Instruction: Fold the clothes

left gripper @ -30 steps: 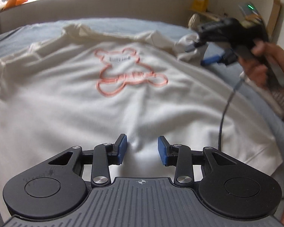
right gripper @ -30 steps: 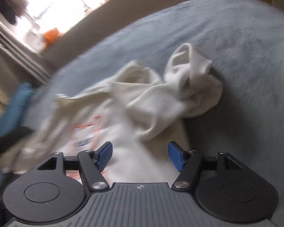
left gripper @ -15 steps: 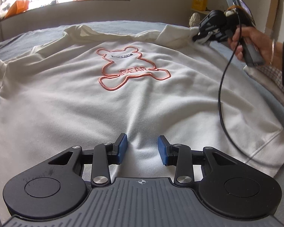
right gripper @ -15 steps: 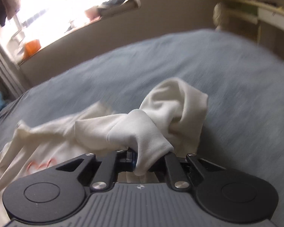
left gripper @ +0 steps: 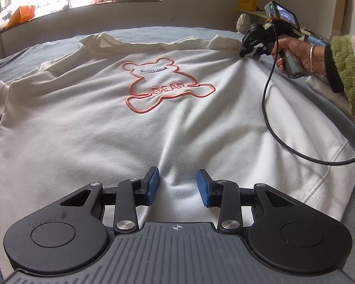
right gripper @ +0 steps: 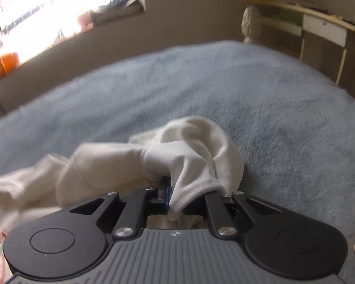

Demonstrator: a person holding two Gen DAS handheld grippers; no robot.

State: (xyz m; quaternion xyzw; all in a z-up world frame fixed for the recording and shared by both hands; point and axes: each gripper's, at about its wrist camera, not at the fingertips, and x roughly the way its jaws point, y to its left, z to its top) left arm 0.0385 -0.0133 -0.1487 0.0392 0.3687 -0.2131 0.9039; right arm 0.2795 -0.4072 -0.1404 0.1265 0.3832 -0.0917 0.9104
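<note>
A white sweatshirt (left gripper: 106, 130) with a pink bear outline (left gripper: 163, 87) lies front up on a grey-blue bed (left gripper: 35, 54). My left gripper (left gripper: 177, 184) stands open just above its lower middle, blue pads apart, a soft crease of cloth below them. At the far right a hand (left gripper: 295, 52) holds my right gripper (left gripper: 245, 53), which pinches the garment at its right shoulder. In the right wrist view that gripper (right gripper: 175, 201) is shut on the bunched white sleeve (right gripper: 189, 151), which drapes over the jaws and hides the pads.
The right gripper's black cable (left gripper: 267, 118) loops across the sweatshirt's right side. The bed cover (right gripper: 272, 106) stretches beyond the sleeve. A pale bust (right gripper: 252, 23) and a desk (right gripper: 319, 23) stand past the bed's far right. A cluttered window sill (left gripper: 82, 2) runs behind.
The right gripper closed on the crumpled sleeve and drew it outward to the far right, flattening that shoulder. The left gripper stayed where it was, still open.
</note>
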